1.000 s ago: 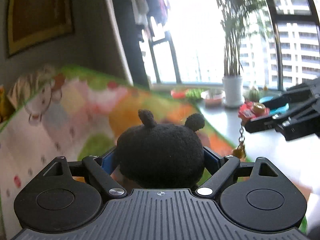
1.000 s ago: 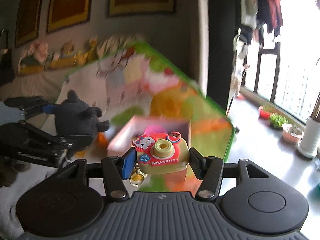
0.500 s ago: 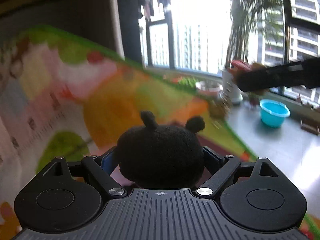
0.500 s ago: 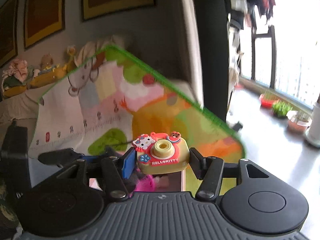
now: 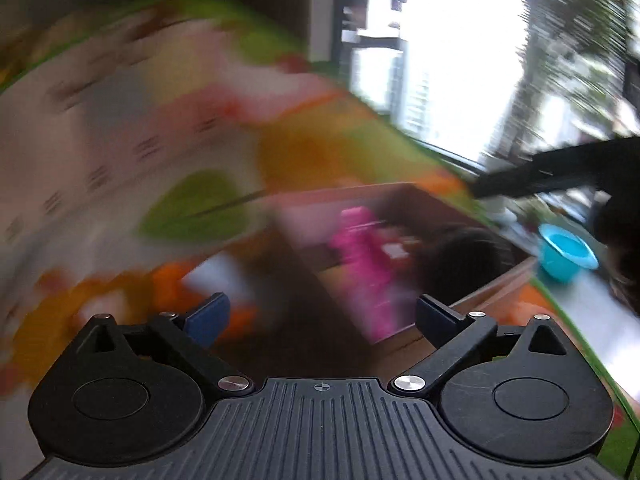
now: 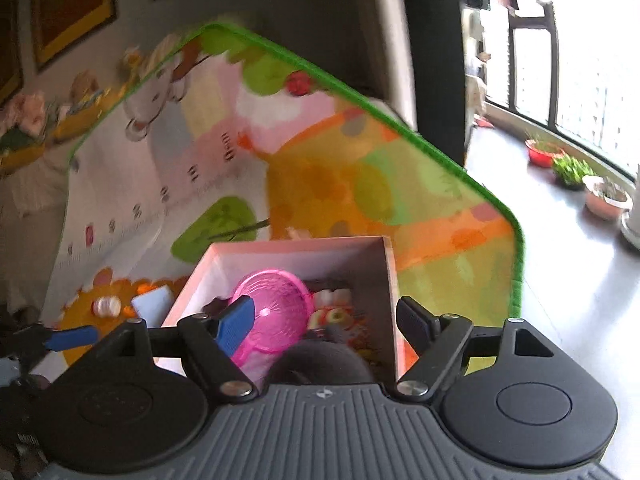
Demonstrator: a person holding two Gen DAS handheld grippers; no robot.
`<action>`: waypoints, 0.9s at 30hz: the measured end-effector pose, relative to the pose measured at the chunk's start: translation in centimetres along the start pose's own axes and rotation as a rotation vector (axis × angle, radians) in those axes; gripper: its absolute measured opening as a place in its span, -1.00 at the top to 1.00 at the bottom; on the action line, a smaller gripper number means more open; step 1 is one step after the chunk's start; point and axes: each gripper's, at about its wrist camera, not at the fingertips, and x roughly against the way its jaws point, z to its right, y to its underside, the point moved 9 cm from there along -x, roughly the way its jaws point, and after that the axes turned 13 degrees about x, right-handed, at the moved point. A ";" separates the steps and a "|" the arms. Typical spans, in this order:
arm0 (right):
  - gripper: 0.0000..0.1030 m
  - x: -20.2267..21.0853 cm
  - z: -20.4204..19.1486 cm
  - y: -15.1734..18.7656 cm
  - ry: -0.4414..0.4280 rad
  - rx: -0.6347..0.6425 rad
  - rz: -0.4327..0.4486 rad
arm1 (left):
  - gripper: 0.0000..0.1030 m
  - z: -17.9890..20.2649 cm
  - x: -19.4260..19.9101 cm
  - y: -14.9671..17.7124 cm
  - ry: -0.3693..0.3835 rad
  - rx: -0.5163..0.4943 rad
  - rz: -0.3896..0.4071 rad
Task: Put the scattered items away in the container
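My left gripper (image 5: 322,316) stands with its jaws wide apart and nothing between them. The left wrist view is heavily blurred; only broad shapes can be confirmed there. Ahead of the left jaws sits the cardboard box (image 5: 492,292), and inside it I make out a black plush toy (image 5: 466,258) beside a pink plastic item (image 5: 360,252). A turquoise basin (image 5: 566,252) stands on the floor beyond the box, off the mat.

My right gripper (image 6: 328,320) likewise has its jaws spread wide, empty. It hangs directly over the open box (image 6: 390,292), which rests on the colourful play mat (image 6: 360,184) with the green border. In the box the right wrist view shows a pink translucent bowl (image 6: 276,308) at the left, the dark plush toy (image 6: 324,364) at the near edge, partly hidden by my gripper body, and a small yellow and red toy (image 6: 336,316) lying between them; its detail is too small to confirm.

Outside the box, on the mat to its left, lie a pale blue block (image 6: 154,304) and a small round white item (image 6: 106,306). The blue tip of the left gripper (image 6: 72,338) shows at the left edge of this view. Potted plants (image 6: 570,170) line the window side.
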 end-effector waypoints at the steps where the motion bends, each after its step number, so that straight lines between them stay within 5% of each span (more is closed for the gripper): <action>1: -0.52 -0.1 -1.1 -0.4 -0.006 0.031 -0.004 | -0.98 -1.7 0.6 0.5 -0.033 0.044 0.004; 6: -0.53 -2.0 -8.3 -2.4 -0.069 0.195 -0.043 | -0.99 -8.0 2.6 1.1 -0.187 0.174 0.047; 12: -0.48 -7.3 -17.0 -3.2 -0.201 0.305 -0.179 | -0.99 -9.6 3.5 2.2 -0.139 0.238 0.050; 14: -0.30 -9.9 -18.4 -3.9 -0.230 0.275 -0.245 | -1.00 -9.2 3.5 2.4 -0.119 0.221 0.039; 22: -0.27 -18.5 -20.3 -3.9 -0.178 0.237 -0.396 | -1.00 -7.0 3.4 3.7 -0.066 0.165 -0.026; 24: -0.11 -18.6 -20.7 -3.1 -0.211 0.242 -0.424 | -1.00 -6.5 3.4 3.9 -0.050 0.147 -0.034; 26: 0.38 -17.2 -21.3 -2.3 -0.282 0.225 -0.453 | -1.00 -5.8 3.9 4.1 0.003 0.145 -0.061; 27: 0.41 -16.1 -21.5 -1.9 -0.320 0.207 -0.465 | -1.00 -5.5 4.4 4.2 0.038 0.147 -0.073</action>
